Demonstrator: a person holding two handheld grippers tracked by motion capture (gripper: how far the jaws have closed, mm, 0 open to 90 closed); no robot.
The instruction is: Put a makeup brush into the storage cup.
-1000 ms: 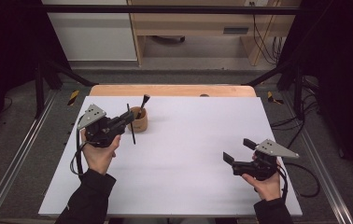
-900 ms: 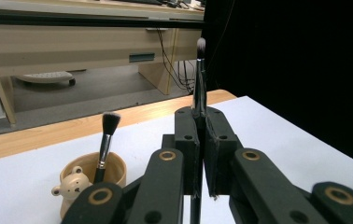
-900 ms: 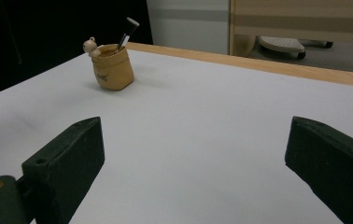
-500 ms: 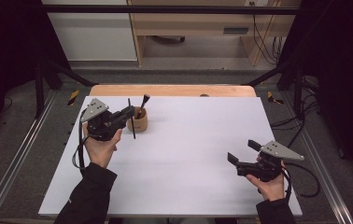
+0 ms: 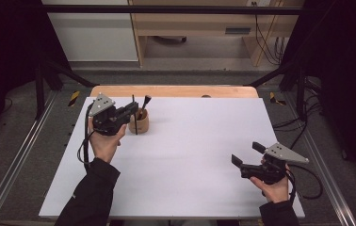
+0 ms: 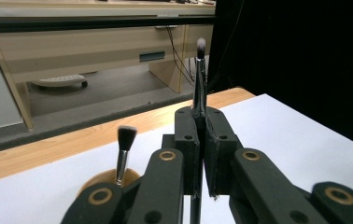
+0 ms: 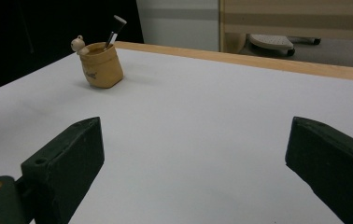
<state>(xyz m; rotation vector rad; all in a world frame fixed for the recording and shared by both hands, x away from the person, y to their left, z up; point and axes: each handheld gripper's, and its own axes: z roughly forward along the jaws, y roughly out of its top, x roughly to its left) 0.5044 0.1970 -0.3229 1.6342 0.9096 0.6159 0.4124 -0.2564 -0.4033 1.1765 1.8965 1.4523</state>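
Observation:
My left gripper (image 5: 133, 109) is shut on a thin black makeup brush (image 5: 134, 117), held upright with its small bristle tip up. In the left gripper view the brush (image 6: 199, 79) stands clamped between the two pads (image 6: 187, 135). Just to its right sits a tan cup-shaped holder (image 5: 140, 124) with a wider brush (image 5: 145, 102) standing in it; that holder (image 6: 103, 179) and its brush (image 6: 125, 142) lie to the lower left past my jaws. My right gripper (image 5: 246, 153) is open over the near right of the table, with nothing between its jaws (image 7: 195, 154).
The white table top (image 5: 195, 141) has a wooden strip (image 5: 176, 91) along its far edge. In the right gripper view the holder (image 7: 101, 65) stands far off at the upper left. A wooden desk (image 5: 199, 23) and cables lie on the floor beyond.
My left gripper has moved a little farther from the person with the thin brush still in it. The right gripper has barely shifted.

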